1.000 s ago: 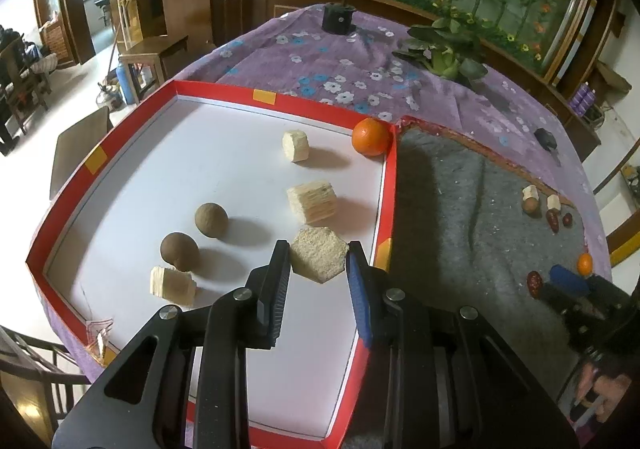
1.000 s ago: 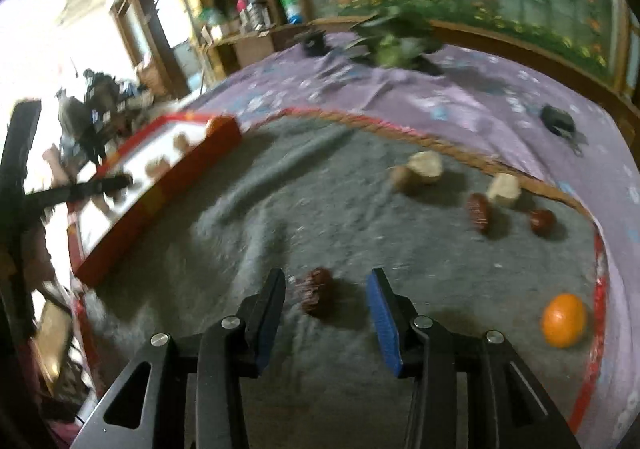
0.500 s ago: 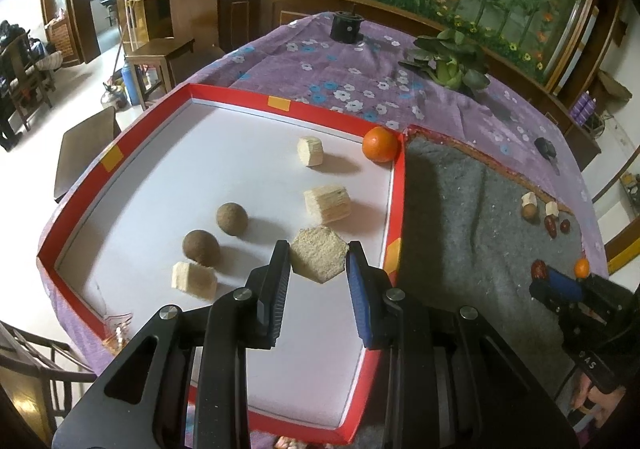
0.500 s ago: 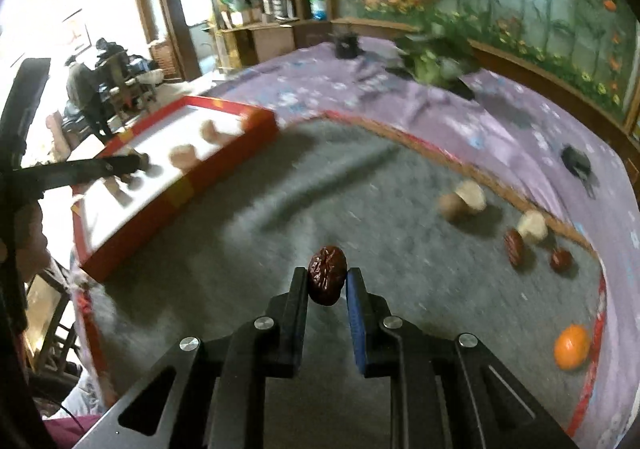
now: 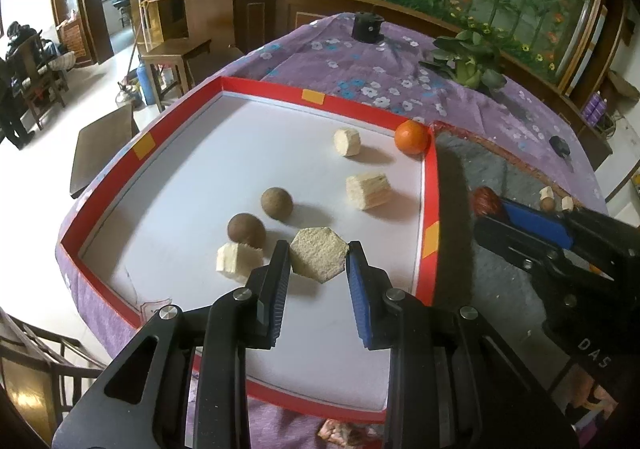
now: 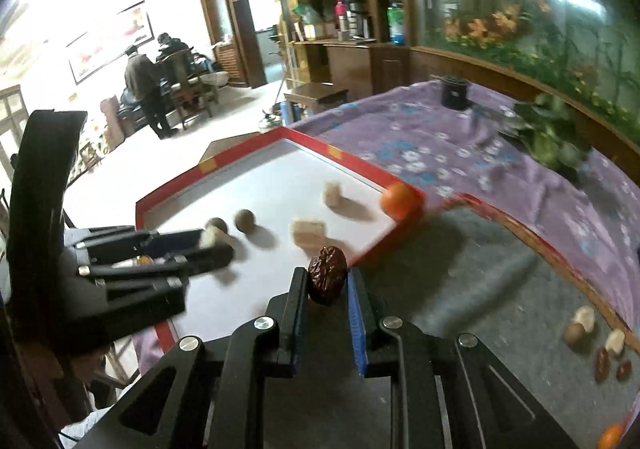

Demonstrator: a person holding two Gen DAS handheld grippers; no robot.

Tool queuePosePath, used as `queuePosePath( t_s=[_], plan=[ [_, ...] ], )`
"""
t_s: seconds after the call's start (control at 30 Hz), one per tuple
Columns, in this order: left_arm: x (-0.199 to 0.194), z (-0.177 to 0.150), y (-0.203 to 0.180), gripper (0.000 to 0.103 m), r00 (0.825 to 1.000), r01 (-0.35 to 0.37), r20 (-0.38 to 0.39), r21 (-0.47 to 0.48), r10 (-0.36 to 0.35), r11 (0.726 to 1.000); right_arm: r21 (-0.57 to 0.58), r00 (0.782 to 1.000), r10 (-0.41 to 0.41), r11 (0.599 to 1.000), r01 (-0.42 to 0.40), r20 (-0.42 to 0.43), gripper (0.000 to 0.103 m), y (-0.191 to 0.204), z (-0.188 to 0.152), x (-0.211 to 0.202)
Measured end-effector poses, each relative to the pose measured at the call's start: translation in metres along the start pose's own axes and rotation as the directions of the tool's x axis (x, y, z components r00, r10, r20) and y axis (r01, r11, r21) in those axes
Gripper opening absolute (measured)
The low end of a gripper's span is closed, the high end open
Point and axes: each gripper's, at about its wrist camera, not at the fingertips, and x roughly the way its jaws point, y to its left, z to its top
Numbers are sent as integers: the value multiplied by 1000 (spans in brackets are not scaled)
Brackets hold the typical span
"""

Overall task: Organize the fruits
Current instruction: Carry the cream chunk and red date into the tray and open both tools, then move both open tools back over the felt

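Observation:
My right gripper (image 6: pixel 327 285) is shut on a dark red date (image 6: pixel 327 275) and holds it above the grey mat, just short of the red-rimmed white tray (image 6: pixel 352 157). The same date (image 5: pixel 485 200) shows in the left wrist view, right of the tray wall (image 5: pixel 431 185). My left gripper (image 5: pixel 318 269) is shut on a pale hexagonal piece (image 5: pixel 319 258) over the tray's near part. In the tray lie an orange (image 5: pixel 412 136), two brown round fruits (image 5: pixel 277 202), and three pale cut chunks (image 5: pixel 367 190).
On the grey mat (image 6: pixel 480 313) at the right lie more pale chunks, dates (image 6: pixel 601 359) and an orange (image 6: pixel 610 437). A potted plant (image 5: pixel 468 61) and a black cup (image 5: pixel 367 27) stand on the purple cloth behind. The table edge drops off at the left.
My right gripper closed on the date on the mat, lifted it and carried it left toward the tray. My left gripper stayed over the tray with the hexagonal piece.

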Motion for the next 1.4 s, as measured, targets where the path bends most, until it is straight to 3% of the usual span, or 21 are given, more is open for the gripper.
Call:
queuePosePath(
  t_s=[0.37,0.7,0.83,0.9,0.97,1.03,1.1,1.4],
  plan=[
    [3,-3,16,28,1000,3,-13,-19,-3,1000,-71,994,61,995,-67,-93,18,33,10,47],
    [5,-3,11,28,1000,-14,-16,4,14,1000,-40,987,43,998,-50,-158,19,23,7,76],
    [4,-1,9,33,999,-46,-8,6,46,999,-22,988,64,997,-67,-142,21,21,6,72],
    [1,-1,8,40,998,-61,6,8,61,998,-22,990,52,998,-55,-131,22,21,5,66],
    [-2,0,7,57,998,-66,21,2,66,998,-23,994,31,999,-33,-109,22,19,5,57],
    [-5,1,4,63,998,-58,29,-6,58,998,-9,996,19,1000,-20,-84,24,14,3,44],
    [-7,2,-1,63,998,-57,33,-1,57,998,21,998,20,1000,-19,-63,31,4,0,31],
    [-6,5,-57,63,999,12,32,66,-14,998,106,997,-79,991,80,-18,35,-37,-23,-23]
  ],
)
